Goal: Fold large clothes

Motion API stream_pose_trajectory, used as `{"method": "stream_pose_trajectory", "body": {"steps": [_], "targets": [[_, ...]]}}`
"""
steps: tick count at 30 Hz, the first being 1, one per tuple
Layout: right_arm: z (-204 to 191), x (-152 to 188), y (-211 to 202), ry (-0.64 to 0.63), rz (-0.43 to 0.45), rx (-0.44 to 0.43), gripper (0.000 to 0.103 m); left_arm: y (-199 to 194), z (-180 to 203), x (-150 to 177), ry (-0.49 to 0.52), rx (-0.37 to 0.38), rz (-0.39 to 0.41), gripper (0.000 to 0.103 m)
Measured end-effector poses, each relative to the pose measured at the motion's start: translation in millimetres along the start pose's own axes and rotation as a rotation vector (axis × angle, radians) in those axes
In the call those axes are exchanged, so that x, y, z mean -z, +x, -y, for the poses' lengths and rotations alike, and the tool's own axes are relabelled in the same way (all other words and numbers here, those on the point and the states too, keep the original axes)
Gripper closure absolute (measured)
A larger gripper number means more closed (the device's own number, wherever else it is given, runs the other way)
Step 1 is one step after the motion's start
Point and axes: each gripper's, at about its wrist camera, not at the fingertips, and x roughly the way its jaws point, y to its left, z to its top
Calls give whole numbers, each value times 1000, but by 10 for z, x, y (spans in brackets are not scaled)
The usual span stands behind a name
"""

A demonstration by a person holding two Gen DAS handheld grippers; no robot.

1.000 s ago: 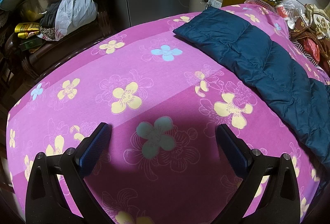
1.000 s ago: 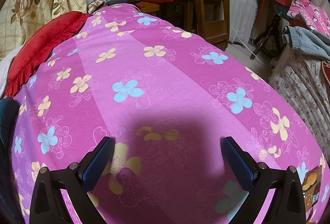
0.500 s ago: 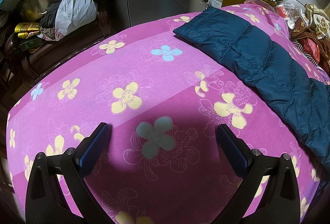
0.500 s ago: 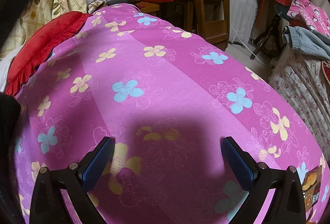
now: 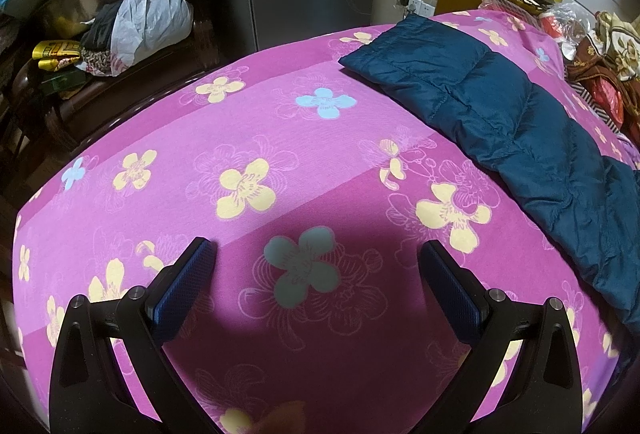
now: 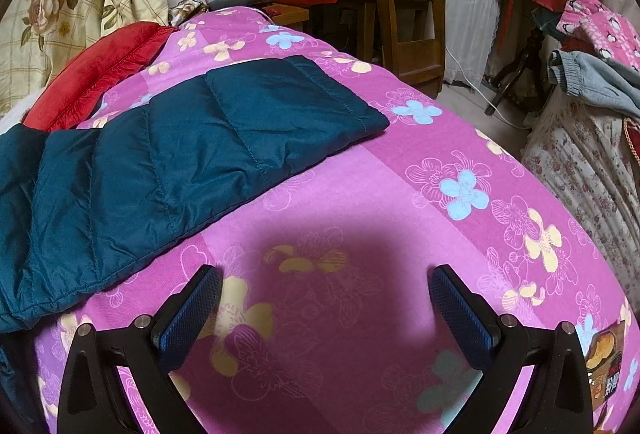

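A dark teal quilted puffer garment [image 5: 516, 122] of smooth, slightly shiny fabric lies flat on a bed covered in a magenta cotton sheet printed with yellow and pale blue flowers [image 5: 248, 138]. Stitched seams divide the garment into soft, padded rectangular panels, and the cloth wrinkles along its near edge.

In the left wrist view the left tongs [image 5: 316, 254] stand wide apart, holding nothing; their black arms end in blue pads with a fine mesh texture. They hang over bare sheet, and the garment runs diagonally well off to their right, from the far side of the bed toward the right edge of the view.

In the right wrist view the right tongs [image 6: 325, 280] are likewise spread wide and hold nothing, over bare sheet. Here the garment [image 6: 172, 150] lies to their left and ahead, its squared end reaching toward the middle of the bed, its near hem close to the left pad but apart from it. A red ruffled pillow [image 6: 96, 74] lies beyond it.
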Motion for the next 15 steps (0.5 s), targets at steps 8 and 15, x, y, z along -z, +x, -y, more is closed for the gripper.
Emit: {"method": "stream_pose_trajectory", "body": {"steps": [8,15], "targets": [[-13,4,-4,12,-5,9,0,-238,-14,119,31,-64,45,5],[-83,374,-348,-19,-10,-18,26,-1341,-28,479,103,-44,255,5]]}}
